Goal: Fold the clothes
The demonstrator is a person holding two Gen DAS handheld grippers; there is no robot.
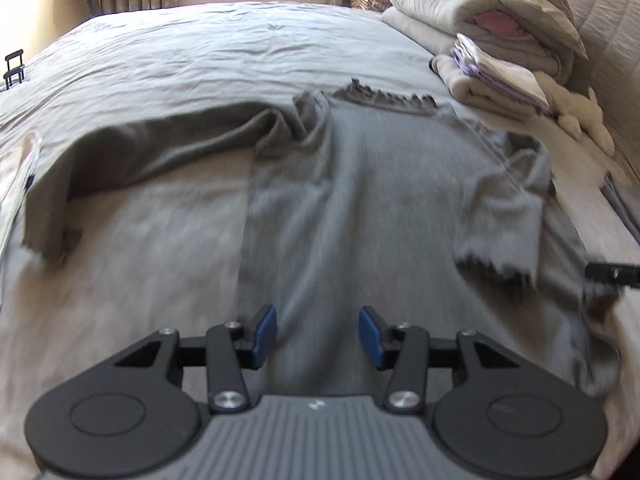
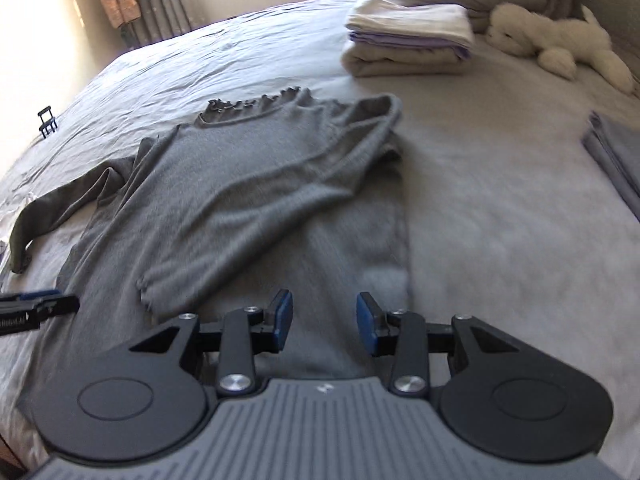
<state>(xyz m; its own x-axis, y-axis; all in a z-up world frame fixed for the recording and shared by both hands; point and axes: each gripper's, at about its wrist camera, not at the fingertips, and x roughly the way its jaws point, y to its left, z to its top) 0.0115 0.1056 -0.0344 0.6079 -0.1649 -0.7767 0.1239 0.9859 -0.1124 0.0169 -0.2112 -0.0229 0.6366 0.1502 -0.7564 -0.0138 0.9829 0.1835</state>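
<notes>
A grey long-sleeved sweater (image 1: pixel 360 184) with a frilled collar lies flat on the bed, hem towards me; it also shows in the right wrist view (image 2: pixel 240 184). Its right sleeve (image 2: pixel 256 220) is folded across the body; its left sleeve (image 1: pixel 132 152) stretches out to the left. My left gripper (image 1: pixel 318 334) is open and empty, just above the hem on the left side of the body. My right gripper (image 2: pixel 324 320) is open and empty above the hem on the right side. Each gripper's tip shows at the edge of the other view, the right one (image 1: pixel 612 274) and the left one (image 2: pixel 40 304).
The bed (image 1: pixel 180 64) has a light grey wrinkled cover. Folded towels and blankets (image 2: pixel 408 36) and a white plush toy (image 2: pixel 556 40) lie near the head. A folded grey cloth (image 2: pixel 616 152) lies at the right. Curtains hang at the back left.
</notes>
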